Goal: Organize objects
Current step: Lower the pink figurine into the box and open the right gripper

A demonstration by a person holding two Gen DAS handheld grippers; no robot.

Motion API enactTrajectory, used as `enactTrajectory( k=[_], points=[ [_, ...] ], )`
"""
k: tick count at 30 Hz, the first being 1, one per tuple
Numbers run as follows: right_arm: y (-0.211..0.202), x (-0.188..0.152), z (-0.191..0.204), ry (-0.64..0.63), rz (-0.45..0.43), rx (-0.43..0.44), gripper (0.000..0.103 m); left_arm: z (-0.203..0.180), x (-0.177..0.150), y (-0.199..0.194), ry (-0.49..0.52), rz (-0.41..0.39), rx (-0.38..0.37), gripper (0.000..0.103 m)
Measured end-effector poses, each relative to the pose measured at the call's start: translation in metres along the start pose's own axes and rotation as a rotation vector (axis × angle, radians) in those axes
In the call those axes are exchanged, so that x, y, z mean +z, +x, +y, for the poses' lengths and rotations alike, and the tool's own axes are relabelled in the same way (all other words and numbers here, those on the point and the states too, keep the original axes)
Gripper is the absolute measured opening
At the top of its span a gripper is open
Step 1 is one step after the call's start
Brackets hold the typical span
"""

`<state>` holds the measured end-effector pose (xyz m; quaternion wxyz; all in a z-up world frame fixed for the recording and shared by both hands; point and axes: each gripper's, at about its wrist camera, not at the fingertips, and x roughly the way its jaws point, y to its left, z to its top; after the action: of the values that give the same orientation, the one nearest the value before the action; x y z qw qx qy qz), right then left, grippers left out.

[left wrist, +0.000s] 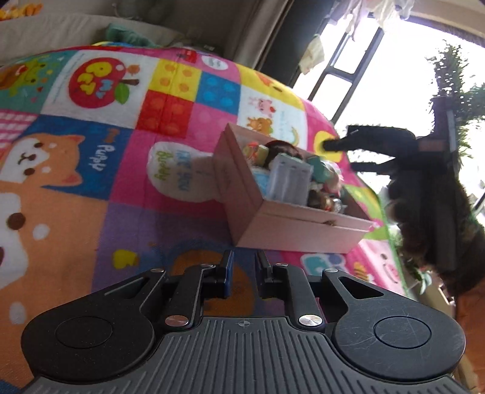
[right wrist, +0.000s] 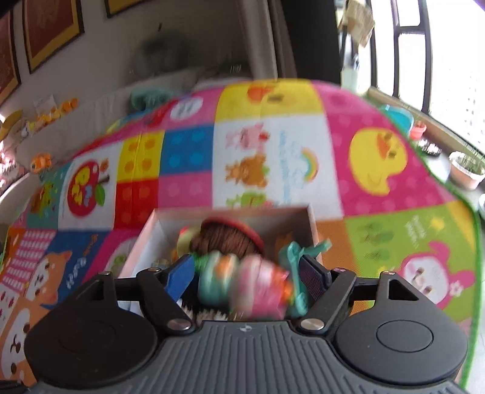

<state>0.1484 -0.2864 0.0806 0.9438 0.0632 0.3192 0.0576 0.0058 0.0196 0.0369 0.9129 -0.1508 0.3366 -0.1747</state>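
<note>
A pale pink cardboard box point(left wrist: 291, 224) full of small toys sits on a colourful patchwork play mat point(left wrist: 91, 169). My left gripper point(left wrist: 245, 272) hangs just in front of the box, its jaws a narrow gap apart and empty. My right gripper point(right wrist: 247, 272) is right over the box point(right wrist: 142, 242), jaws wide apart. A blurred pink, teal and orange toy point(right wrist: 245, 285) lies between its fingers; I cannot tell whether they touch it. A brown round toy point(right wrist: 227, 239) lies in the box behind. The right gripper shows as a dark shape in the left wrist view point(left wrist: 348, 154).
The mat point(right wrist: 272, 145) covers the floor. A beige sofa point(left wrist: 91, 27) stands behind it. Windows, potted plants point(right wrist: 466, 169) and a teal tub point(right wrist: 397, 116) line the right side. Small toys point(right wrist: 42, 162) lie at the mat's left edge.
</note>
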Motion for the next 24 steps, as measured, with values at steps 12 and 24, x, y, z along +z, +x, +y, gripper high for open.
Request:
enactTrajectory(
  k=[12,24],
  points=[
    [0.044,-0.005,-0.015,0.196,0.111,0.006,0.040,0.004,-0.003,0.003,-0.043,0.029,-0.010,0.016],
    [0.023,-0.008,-0.051,0.267,0.132,0.100,0.040,-0.004,0.008,0.007,0.004,0.027,0.037,0.016]
  ],
)
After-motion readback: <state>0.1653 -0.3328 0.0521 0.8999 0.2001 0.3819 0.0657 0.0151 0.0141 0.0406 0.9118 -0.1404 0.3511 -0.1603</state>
